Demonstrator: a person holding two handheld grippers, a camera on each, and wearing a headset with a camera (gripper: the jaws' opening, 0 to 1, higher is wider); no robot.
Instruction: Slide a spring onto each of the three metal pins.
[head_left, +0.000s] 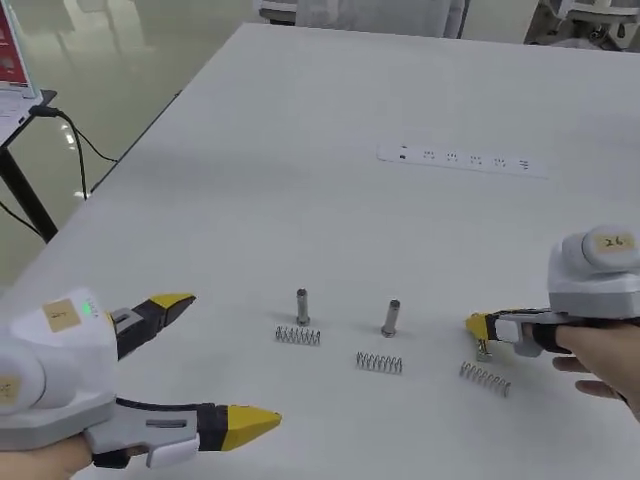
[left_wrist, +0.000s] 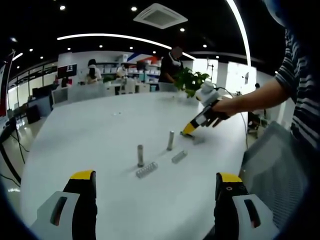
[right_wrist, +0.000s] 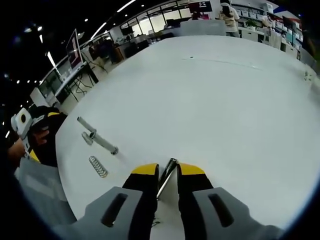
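The white desk (head_left: 300, 180) carries all the work. A power strip (head_left: 462, 160) lies well back from it, out of the way.

The left hand-held gripper (head_left: 215, 362) hovers at the near left, its jaws spread wide with nothing between them. I judge that it is held in reserve there, ready to take a spring or steady a pin.

The right hand-held gripper (head_left: 478, 328) is down at the desk surface on the right. Its jaws are drawn almost together on the third pin (right_wrist: 167, 181), which the right gripper view shows as a thin metal rod running between the yellow tips. The hold is on the shaft, probably so that one end stays free to receive a spring.

The left pin (head_left: 302, 306) and the middle pin (head_left: 391, 317) stand upright on the desk, apart from each other in a row. That posture leaves each bare top open for a spring to drop over it.

Three springs lie flat on the desk, one for each pin:
- The first spring (head_left: 298, 336) is just in front of the left pin.
- The second spring (head_left: 379, 363) is just in front of the middle pin.
- The third spring (head_left: 485, 378) is near the right hand-held gripper's tips.

This pairing looks like a deliberate layout that keeps each reach short. No spring is on a pin yet, so the task appears to be at its start.
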